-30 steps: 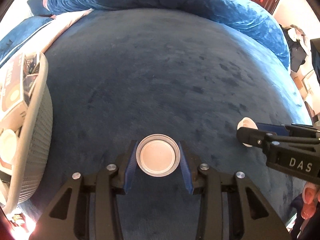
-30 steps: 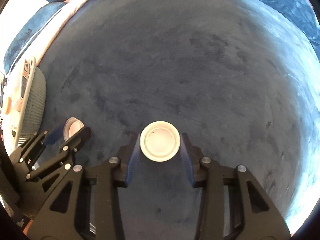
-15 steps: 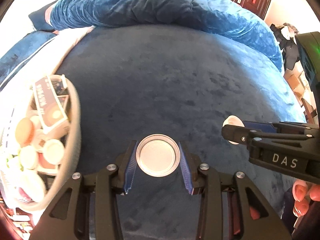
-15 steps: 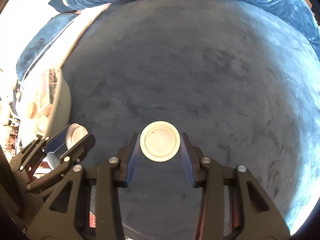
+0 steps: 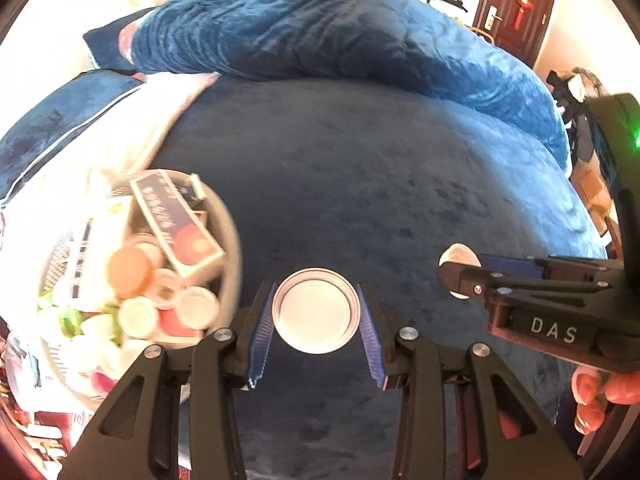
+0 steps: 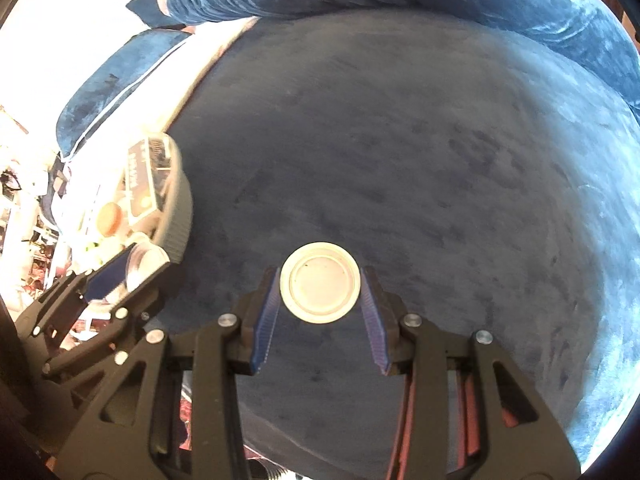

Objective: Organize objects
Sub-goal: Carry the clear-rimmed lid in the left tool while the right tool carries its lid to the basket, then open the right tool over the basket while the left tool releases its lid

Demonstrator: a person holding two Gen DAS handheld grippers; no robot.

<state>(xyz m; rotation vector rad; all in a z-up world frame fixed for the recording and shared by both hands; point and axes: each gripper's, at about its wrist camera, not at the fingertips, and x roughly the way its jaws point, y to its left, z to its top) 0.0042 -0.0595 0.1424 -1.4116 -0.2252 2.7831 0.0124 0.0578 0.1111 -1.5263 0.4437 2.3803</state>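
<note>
Clear-rimmed round container (image 5: 314, 311) pinched by left gripper (image 5: 315, 316), cream round lid (image 6: 319, 282) pinched by right gripper (image 6: 320, 292), "DAS" read on right gripper body.

Bed (image 5: 360, 184) w/ dark blue plush cover. Rumpled blue quilt (image 5: 320, 32) heaped along far side. Blue pillows (image 5: 60, 120) at far left. Round ribbed basket (image 5: 234, 248) sits on left part, full of small boxes, caps & jars.

clear-rimmed lid (image 5: 314, 311) | held flat, aloft (left tongs) || cream lid (image 6: 319, 282) | same, right tongs
</note>
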